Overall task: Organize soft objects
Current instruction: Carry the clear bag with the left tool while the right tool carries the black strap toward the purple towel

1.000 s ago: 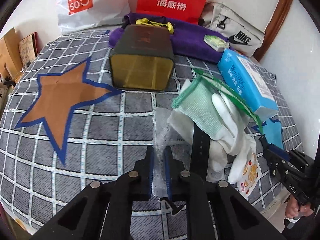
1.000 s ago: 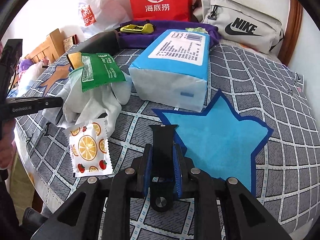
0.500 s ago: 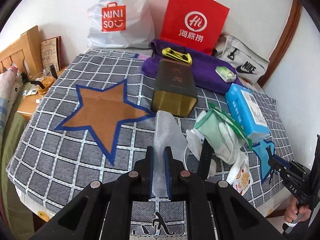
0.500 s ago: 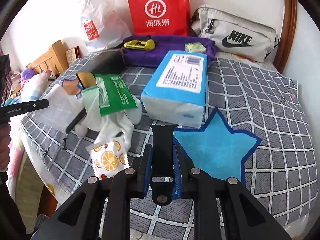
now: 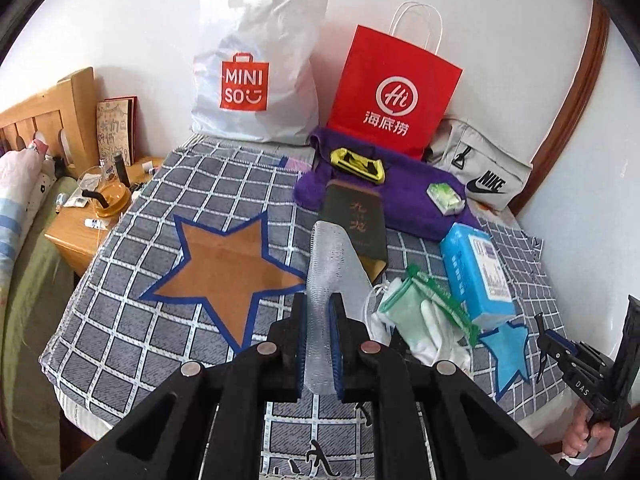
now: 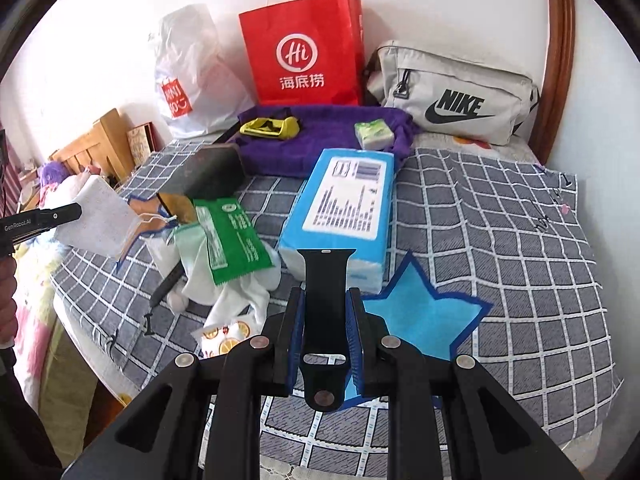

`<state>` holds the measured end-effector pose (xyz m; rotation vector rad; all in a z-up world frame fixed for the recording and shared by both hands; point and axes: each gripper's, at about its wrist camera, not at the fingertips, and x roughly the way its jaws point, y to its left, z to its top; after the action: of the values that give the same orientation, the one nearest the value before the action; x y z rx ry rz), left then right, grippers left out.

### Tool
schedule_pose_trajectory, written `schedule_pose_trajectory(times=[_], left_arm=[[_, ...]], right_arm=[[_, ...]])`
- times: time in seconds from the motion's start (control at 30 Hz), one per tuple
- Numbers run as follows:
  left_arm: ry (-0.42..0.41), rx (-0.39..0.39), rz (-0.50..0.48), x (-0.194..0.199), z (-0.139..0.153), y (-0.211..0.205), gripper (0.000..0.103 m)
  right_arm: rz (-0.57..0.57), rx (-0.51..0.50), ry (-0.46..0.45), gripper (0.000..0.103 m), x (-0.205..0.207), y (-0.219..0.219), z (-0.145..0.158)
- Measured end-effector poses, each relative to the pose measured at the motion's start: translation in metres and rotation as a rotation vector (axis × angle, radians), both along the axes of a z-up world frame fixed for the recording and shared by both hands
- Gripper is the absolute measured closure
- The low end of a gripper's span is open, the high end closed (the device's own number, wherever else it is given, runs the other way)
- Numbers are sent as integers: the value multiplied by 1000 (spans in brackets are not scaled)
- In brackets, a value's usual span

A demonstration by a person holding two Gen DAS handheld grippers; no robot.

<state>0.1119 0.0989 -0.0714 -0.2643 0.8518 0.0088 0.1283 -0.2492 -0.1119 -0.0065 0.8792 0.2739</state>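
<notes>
My left gripper [image 5: 318, 320] is shut on a white mesh face mask [image 5: 332, 264], held in the air above the grey checked cloth [image 5: 168, 320]. The right wrist view shows the same mask [image 6: 100, 216] hanging at the far left. A brown star patch [image 5: 224, 264] lies below and left of it. My right gripper [image 6: 323, 300] is shut on a black watch strap [image 6: 324, 292], lifted over a blue star patch [image 6: 420, 320]. White gloves with a green packet [image 6: 224, 240] lie in a heap between the two stars.
A blue tissue pack [image 6: 344, 208], a dark box [image 5: 354, 220] and an orange-print sachet [image 6: 224, 336] lie on the cloth. A purple towel [image 6: 332, 140], red paper bag [image 5: 396, 92], white plastic bag [image 5: 256, 64] and grey pouch [image 6: 456, 96] line the wall. A wooden nightstand [image 5: 76, 232] stands left.
Both grippers have risen away from the cloth, each still holding its thing. The mask has come up off the bed, and more of the room shows.
</notes>
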Motion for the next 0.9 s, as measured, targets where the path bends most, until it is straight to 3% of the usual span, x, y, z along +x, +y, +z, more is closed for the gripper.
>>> schedule_pose_trajectory(times=[0.43, 0.9], left_arm=[[-47, -19, -29, 40, 30, -16, 93], [-52, -19, -63, 103, 35, -33, 93]], right_arm=[[1, 14, -45, 82, 27, 0, 34], [9, 7, -83, 83, 84, 3, 49]])
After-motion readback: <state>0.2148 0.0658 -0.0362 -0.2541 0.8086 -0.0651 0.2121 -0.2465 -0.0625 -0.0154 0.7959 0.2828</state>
